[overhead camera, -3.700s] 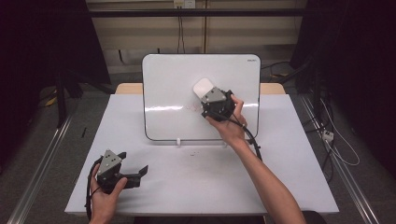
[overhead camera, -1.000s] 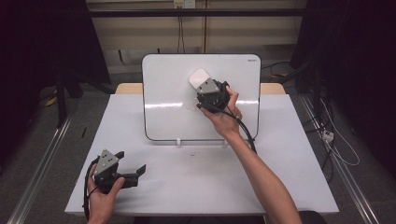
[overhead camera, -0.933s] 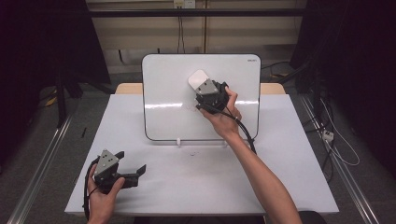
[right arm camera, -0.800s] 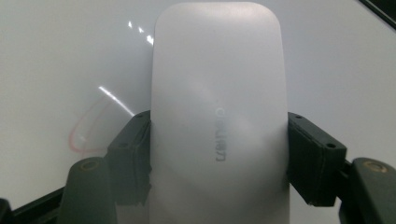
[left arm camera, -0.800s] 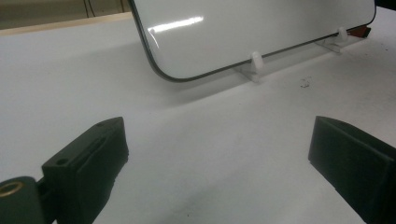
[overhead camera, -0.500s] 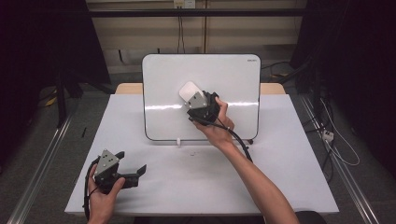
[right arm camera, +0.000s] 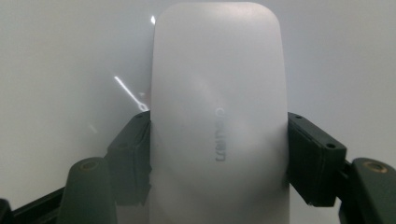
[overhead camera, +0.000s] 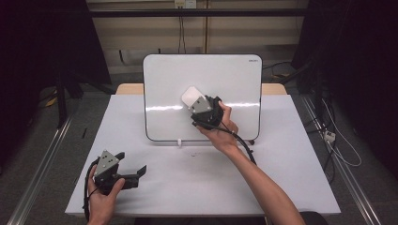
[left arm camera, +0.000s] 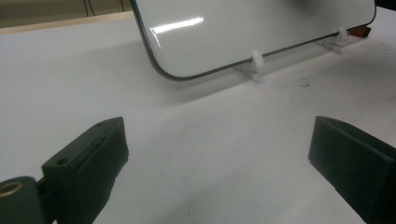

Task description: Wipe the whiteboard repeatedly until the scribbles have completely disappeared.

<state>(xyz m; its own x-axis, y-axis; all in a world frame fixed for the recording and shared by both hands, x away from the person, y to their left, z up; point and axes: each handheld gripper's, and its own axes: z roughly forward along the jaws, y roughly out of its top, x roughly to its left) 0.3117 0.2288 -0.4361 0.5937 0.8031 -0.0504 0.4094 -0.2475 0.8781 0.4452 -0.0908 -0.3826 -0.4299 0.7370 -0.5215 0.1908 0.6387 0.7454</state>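
1. There's a whiteboard standing up on small white feet at the far middle of the table, leaning back a bit. The table is white all over, with a strip of wood showing at the far edge behind the board.
2. The right gripper is up against the board face, about the middle of it, a little below centre. It's pinching a white eraser between its jaws.
3. In the right gripper view the eraser sits snug between the two black jaws, one on each side, long way pointing away from the camera. It has rounded corners and a faint embossed logo on its back. It looks pressed flat on the board, with board surface all around it.
4. The right hand comes in from the near right, forearm stretched diagonally across the table, with the black cable trailing along the wrist.
5. The left gripper is way off at the near left, well apart from the board, low over the table. Its jaws are spread wide with nothing between them, just bare table in the left gripper view.
6. That same view shows the board's near left rounded corner and a few tiny dark specks on the table just in front of the board.
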